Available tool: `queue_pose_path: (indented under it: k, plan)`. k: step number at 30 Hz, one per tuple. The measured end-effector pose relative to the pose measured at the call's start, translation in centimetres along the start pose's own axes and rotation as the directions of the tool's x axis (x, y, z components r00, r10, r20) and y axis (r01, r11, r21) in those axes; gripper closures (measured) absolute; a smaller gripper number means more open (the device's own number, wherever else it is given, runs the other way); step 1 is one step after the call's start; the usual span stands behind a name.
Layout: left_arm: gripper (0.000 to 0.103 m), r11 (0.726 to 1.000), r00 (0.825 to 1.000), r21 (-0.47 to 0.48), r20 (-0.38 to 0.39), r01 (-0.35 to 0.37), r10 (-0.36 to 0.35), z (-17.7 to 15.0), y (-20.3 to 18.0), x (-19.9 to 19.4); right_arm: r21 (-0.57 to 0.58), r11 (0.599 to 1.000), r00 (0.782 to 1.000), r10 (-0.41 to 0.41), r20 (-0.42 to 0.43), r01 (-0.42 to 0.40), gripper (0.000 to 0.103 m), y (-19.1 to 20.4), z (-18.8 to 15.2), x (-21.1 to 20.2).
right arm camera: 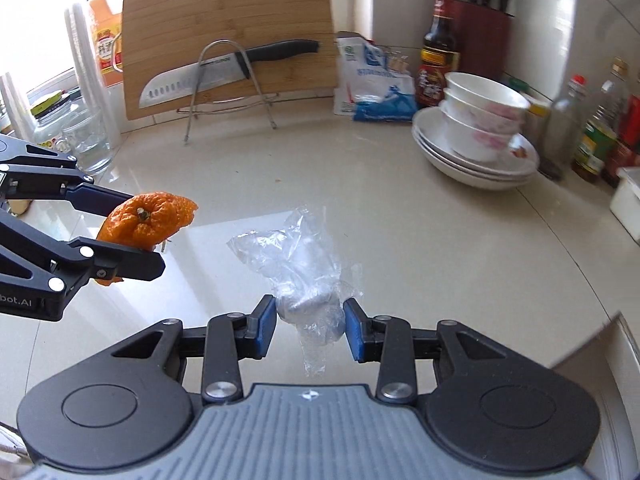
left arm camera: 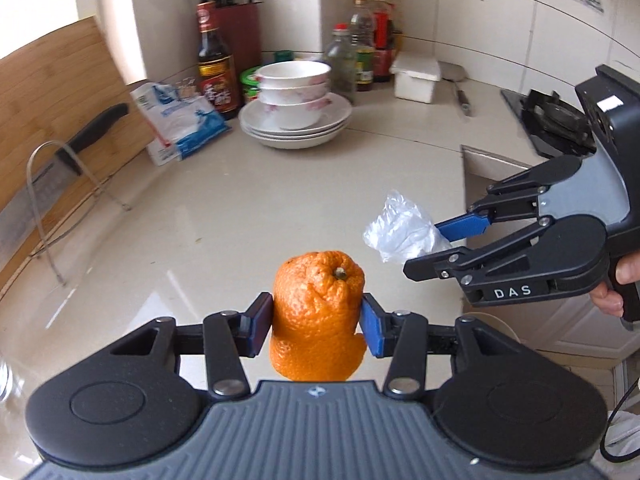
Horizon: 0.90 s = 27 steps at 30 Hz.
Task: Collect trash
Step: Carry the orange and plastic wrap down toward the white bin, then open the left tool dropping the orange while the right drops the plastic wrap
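My left gripper point(left arm camera: 316, 324) is shut on an orange peel point(left arm camera: 318, 312), a hollow wrinkled skin with the stem on top, held above the pale counter point(left arm camera: 224, 216). The right wrist view shows the same peel point(right arm camera: 144, 220) at the left, between the left gripper's blue fingers point(right arm camera: 100, 198). My right gripper point(right arm camera: 310, 326) is shut on a crumpled clear plastic wrap point(right arm camera: 304, 272), also lifted off the counter. Seen from the left wrist, that wrap point(left arm camera: 400, 232) sticks out of the right gripper point(left arm camera: 430, 246), which a hand point(left arm camera: 616, 280) holds at the right edge.
Stacked bowls on plates point(left arm camera: 296, 104) stand at the back with sauce and oil bottles point(left arm camera: 216, 60), a blue-white bag point(left arm camera: 180, 120) and a white box point(left arm camera: 416, 76). A knife point(right arm camera: 232, 68) rests on a wire rack before a cutting board point(right arm camera: 228, 24). A stove point(left arm camera: 556, 120) is right; glass jars point(right arm camera: 76, 136) left.
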<state>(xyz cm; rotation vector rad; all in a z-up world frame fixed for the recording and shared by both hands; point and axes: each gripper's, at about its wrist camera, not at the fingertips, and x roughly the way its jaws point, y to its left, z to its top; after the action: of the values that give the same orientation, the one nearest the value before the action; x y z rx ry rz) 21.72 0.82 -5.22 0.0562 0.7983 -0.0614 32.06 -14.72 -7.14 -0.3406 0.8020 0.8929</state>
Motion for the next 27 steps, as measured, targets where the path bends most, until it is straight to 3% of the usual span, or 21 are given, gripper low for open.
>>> queue_pose_path:
  k: [4, 9, 15, 22, 27]
  plan:
    - [0.057, 0.993, 0.996, 0.072, 0.001, 0.094, -0.094, 1.1, -4.2, 1.4, 0.116, 0.988, 0.994, -0.104, -0.015, 0.105, 0.062, -2.9, -4.6, -3.7]
    - [0.057, 0.969, 0.982, 0.155, -0.014, 0.191, -0.191, 1.9, -9.3, 2.9, 0.259, 0.938, 0.973, -0.214, -0.086, 0.229, 0.062, -6.3, -10.7, -6.6]
    - [0.057, 0.938, 0.962, 0.213, -0.045, 0.272, -0.269, 2.1, -14.4, 4.9, 0.364, 0.879, 0.951, -0.275, -0.141, 0.308, 0.062, -8.6, -16.0, -8.1]
    - [0.057, 0.913, 0.943, 0.233, -0.088, 0.334, -0.322, 1.1, -18.7, 7.8, 0.453, 0.817, 0.932, -0.29, -0.215, 0.358, 0.062, -11.5, -21.2, -5.9]
    - [0.057, 0.913, 0.942, 0.233, -0.122, 0.334, -0.313, 0.4, -20.2, 9.7, 0.502, 0.781, 0.925, -0.264, -0.275, 0.372, 0.062, -13.5, -24.2, -2.0]
